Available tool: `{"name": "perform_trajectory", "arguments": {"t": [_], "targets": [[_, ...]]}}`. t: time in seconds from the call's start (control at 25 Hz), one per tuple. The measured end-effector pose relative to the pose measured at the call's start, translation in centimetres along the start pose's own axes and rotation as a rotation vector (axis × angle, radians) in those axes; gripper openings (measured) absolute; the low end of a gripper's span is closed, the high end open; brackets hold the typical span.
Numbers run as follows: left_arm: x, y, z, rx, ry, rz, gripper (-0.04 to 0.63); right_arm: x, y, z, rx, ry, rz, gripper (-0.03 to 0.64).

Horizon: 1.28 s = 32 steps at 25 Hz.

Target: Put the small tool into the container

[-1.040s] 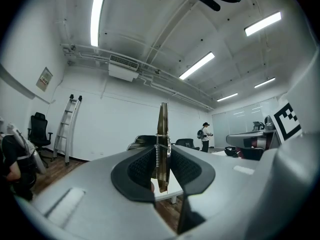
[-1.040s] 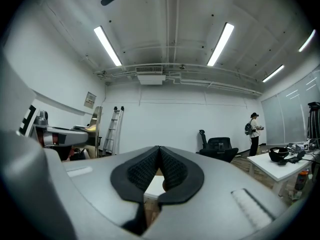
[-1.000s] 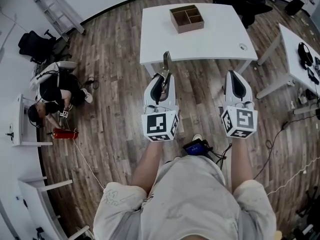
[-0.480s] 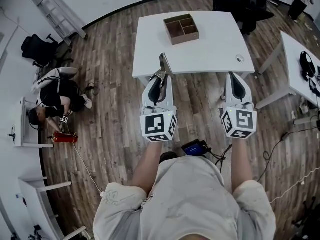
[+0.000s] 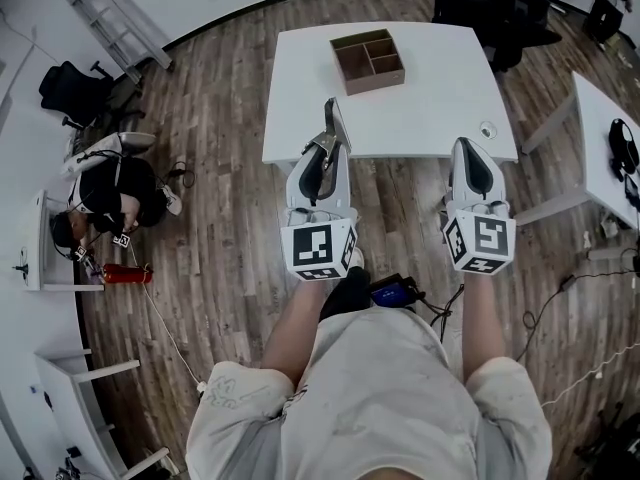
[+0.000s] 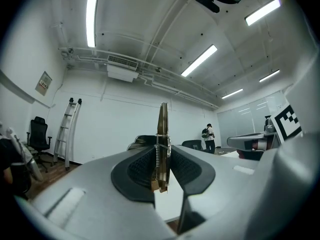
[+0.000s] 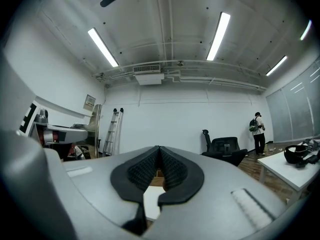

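Observation:
In the head view my left gripper (image 5: 326, 150) is shut on a small metal tool (image 5: 330, 123), which sticks up past the jaw tips near the front edge of the white table (image 5: 430, 108). The left gripper view shows the tool (image 6: 162, 134) as a thin brass-coloured piece with a spring, held upright between the black pads (image 6: 142, 166). A brown container (image 5: 368, 60) with several compartments stands further back on the table, apart from both grippers. My right gripper (image 5: 470, 158) (image 7: 159, 156) is shut with nothing in it, level with the left one.
A person crouches on the floor (image 5: 105, 193) at the left beside a red extinguisher (image 5: 125, 273). A ladder (image 5: 110, 18) leans at the back left. Black chairs (image 5: 490, 3) stand behind the table, a second white table (image 5: 610, 133) at the right, and cables (image 5: 560, 288) on the floor.
The table and container have come nearer in the head view and now sit just ahead of both grippers. The grippers keep their places in the view, the tool still held.

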<state>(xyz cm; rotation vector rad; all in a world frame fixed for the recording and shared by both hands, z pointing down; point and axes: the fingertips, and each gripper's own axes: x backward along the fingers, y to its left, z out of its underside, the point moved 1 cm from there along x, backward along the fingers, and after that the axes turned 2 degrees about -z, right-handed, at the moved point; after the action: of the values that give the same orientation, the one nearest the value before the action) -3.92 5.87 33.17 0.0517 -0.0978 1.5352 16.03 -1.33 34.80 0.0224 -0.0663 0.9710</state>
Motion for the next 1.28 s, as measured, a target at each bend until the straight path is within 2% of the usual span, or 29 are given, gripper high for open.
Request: {"name": "perform_trajectory", "arguments": {"t": [0.44,0.76,1.12,1.28], "targets": [[-14.3,13.4,1.8,0.039,0.017,0.006,0.106,-19.8,4.6,0.4,0.028,0.029,-0.016,0.005],[-27.2,26.4,4.0,0.079,0.041,0.032,0.105,-37.1,9.0,1.7,0.056,0.075,0.002,0.005],[-30.4,30.1,2.6,0.086,0.01,0.088,0.106,-40.5,11.0,-0.4,0.09,0.053,0.05,0.005],[-32.1,30.1,4.3,0.084,0.012,0.11,0.104,-41.6,10.2,1.3,0.089,0.051,0.069,0.005]]}}
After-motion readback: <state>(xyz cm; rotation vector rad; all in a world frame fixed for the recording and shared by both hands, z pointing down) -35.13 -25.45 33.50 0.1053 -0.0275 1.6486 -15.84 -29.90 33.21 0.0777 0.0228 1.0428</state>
